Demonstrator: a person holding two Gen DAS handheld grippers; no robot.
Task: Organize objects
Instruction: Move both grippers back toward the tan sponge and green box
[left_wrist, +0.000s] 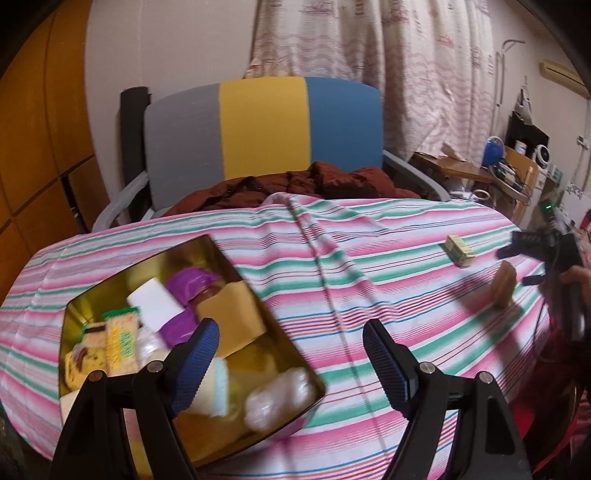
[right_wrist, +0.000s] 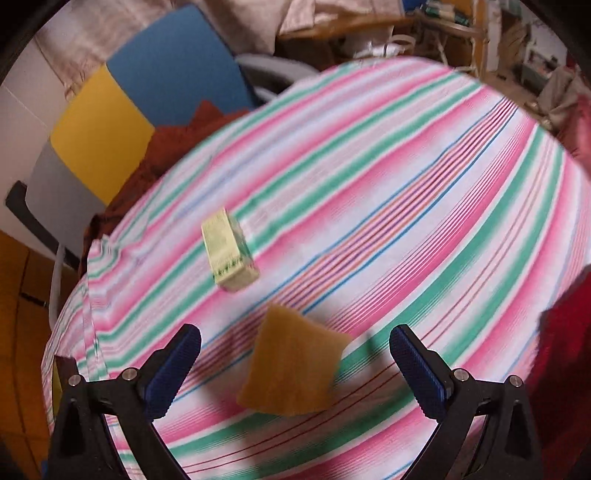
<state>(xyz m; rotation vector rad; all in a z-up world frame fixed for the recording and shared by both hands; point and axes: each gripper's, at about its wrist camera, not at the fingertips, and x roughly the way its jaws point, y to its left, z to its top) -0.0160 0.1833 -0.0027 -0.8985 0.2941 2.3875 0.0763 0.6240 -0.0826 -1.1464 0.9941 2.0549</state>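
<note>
Right now my left tool (left_wrist: 290, 354) hangs wide apart and empty over the near edge of the gold tin (left_wrist: 306, 373), which sits on the striped cloth of the counter (left_wrist: 369, 258) crowded with packets, a purple wrapper (left_wrist: 188, 291) and a tan box (left_wrist: 232, 317). My right tool (right_wrist: 295, 360) is spread wide too, gripping nothing; a tan sponge (right_wrist: 291, 365) sits between its fingers, though blur hides whether it touches the cloth. Just beyond lies a pale green box (right_wrist: 229, 254), apart from the sponge. Farther off, a grey, yellow and blue chair (left_wrist: 262, 129) holds a rust-brown garment (left_wrist: 314, 184).
</note>
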